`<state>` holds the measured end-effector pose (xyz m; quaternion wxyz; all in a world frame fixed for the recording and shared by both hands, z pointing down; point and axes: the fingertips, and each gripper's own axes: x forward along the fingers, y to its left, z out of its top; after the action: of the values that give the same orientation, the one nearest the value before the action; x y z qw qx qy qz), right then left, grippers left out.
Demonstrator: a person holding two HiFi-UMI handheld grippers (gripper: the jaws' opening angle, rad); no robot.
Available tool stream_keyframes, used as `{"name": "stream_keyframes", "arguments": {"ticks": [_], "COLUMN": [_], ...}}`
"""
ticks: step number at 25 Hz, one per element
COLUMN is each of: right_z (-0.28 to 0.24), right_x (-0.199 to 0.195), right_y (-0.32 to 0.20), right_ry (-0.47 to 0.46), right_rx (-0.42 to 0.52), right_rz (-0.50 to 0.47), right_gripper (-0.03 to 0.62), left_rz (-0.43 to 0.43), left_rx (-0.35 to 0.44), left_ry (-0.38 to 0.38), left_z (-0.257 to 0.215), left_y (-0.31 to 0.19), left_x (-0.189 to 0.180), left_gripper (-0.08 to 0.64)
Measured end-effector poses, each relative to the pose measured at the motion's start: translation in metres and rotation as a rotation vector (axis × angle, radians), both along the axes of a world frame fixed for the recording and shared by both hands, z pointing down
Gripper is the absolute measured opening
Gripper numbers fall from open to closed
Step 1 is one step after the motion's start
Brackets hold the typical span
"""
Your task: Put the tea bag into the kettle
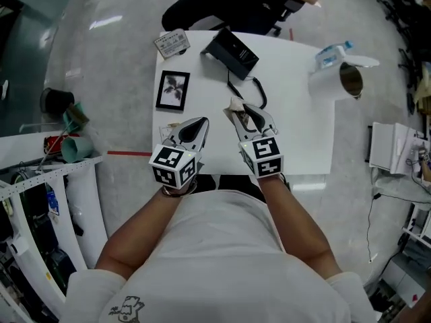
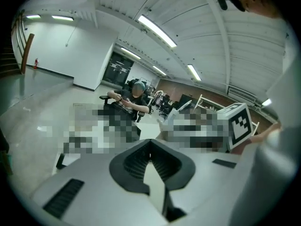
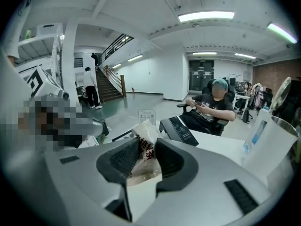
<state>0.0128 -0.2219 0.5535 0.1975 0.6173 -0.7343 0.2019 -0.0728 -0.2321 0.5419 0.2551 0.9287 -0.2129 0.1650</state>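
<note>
The right gripper (image 3: 144, 147) pinches the tea bag (image 3: 146, 136) at the head view's centre. The left gripper (image 2: 150, 149) is closed, empty. The kettle (image 1: 328, 83) stands at upper right.

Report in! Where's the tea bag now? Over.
Right gripper shut on tea bag. Left gripper shut, empty. Kettle open, far right on table. Path looks clear.

A white table (image 1: 296, 140) is filling the middle of the head view. A framed picture (image 1: 173, 90) is lying on its left part, a packet (image 1: 172, 43) is lying at its upper-left corner, and a black box (image 1: 232, 51) is sitting near its top edge, a cable (image 1: 250, 89) trailing from it toward the centre. A bottle (image 1: 331, 54) is showing at upper right. A person (image 1: 236, 5) is sitting beyond the top edge.
</note>
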Motion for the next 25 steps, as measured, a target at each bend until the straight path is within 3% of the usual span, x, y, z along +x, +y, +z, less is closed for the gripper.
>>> {"name": "stream_keyframes", "arguments": {"ticks": [12, 19, 25], "right_z": [-0.083, -0.098, -0.118], "right_x": [0.0, -0.006, 0.016], "right_y": [0.042, 0.057, 0.089], "right_ry": [-0.013, -0.018, -0.054], "right_rx": [0.128, 0.14, 0.175], "right_rz": [0.204, 0.252, 0.348], "right_gripper": [0.126, 0.126, 0.126], "left_rz": [0.116, 0.153, 0.249], "left_rx": [0.113, 0.103, 0.099], "left_ry": [0.135, 0.168, 0.202], "left_z": [-0.086, -0.09, -0.095], "left_y": [0.022, 0.028, 0.052], "left_x": [-0.009, -0.013, 0.018], "left_gripper": [0.009, 0.009, 0.009]}}
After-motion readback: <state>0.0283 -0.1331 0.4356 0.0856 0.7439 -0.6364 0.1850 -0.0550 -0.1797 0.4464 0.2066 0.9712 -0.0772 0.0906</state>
